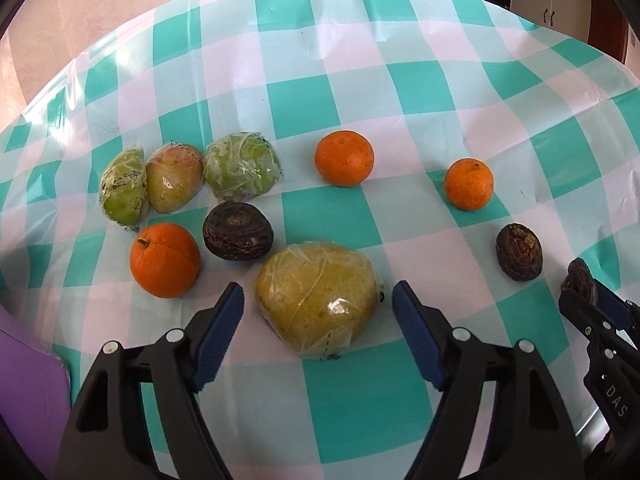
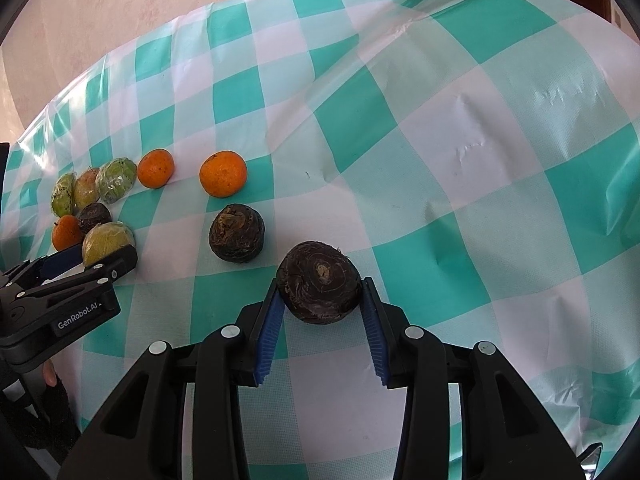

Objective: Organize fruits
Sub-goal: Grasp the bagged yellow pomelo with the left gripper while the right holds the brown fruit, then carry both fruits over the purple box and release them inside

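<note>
Teal-and-white checked tablecloth (image 1: pixel 360 80), bright orange oranges (image 1: pixel 344 158), dark brown, perhaps purplish, fruit (image 2: pixel 320 282).

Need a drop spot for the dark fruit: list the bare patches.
Bare checked tablecloth lies right of the gripped dark wrinkled fruit; a smaller gap lies between the two far oranges. Crowded around the plastic-wrapped green fruits.

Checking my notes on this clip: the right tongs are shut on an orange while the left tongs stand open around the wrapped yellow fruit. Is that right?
Not quite. The right tongs are shut on a dark brown fruit, not an orange, as the right wrist view shows. The left tongs do stand open around the wrapped yellow fruit.
</note>
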Available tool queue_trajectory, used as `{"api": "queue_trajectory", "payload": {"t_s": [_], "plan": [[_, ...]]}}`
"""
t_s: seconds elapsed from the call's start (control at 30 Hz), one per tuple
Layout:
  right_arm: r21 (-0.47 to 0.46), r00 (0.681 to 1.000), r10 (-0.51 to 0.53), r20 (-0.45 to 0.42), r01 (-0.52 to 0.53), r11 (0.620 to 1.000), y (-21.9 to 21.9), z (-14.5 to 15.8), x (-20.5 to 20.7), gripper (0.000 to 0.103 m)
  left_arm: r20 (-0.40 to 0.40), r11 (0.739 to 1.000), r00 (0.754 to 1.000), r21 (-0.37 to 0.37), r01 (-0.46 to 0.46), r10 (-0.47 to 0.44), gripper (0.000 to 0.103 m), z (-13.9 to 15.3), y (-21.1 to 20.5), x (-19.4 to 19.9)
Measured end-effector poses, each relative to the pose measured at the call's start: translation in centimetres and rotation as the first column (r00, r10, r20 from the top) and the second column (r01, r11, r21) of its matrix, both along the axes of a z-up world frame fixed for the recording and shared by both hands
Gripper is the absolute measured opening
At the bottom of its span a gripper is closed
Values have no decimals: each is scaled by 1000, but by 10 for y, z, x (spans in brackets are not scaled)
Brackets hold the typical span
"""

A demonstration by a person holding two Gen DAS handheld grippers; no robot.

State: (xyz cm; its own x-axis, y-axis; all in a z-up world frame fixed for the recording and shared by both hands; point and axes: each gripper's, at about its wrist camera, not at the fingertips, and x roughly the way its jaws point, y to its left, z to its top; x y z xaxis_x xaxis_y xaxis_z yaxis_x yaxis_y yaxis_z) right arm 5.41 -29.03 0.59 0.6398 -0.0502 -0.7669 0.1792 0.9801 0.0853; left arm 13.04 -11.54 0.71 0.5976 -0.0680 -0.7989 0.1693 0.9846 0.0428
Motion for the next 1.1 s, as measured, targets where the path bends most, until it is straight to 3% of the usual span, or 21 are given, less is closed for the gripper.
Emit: {"api": "queue_trajectory", "payload": {"t_s": [0.17, 0.37, 0.73, 0.93, 1.1], "plan": [[-13, 1000, 3, -5, -3, 1000, 1, 1, 1, 39, -5, 1000, 1000, -22, 0, 0, 65, 0, 6, -1], [-29, 1000, 3, -11, -3, 1000, 4, 2, 1, 39, 4, 998, 1000, -58, 12, -12, 64, 4, 21, -23], [-28, 1000, 3, -11, -4, 1000, 4, 2, 2, 39, 85, 983, 992, -166, -74, 89, 64, 14, 77, -116], [-45, 1000, 3, -13, -4, 999, 6, 4, 3, 39, 107, 986, 991, -155, -66, 83, 64, 16, 92, -155], [23, 1000, 3, 28, -4, 1000, -2, 7, -5, 38, 125, 983, 988, -167, -72, 93, 64, 17, 99, -171]]}}
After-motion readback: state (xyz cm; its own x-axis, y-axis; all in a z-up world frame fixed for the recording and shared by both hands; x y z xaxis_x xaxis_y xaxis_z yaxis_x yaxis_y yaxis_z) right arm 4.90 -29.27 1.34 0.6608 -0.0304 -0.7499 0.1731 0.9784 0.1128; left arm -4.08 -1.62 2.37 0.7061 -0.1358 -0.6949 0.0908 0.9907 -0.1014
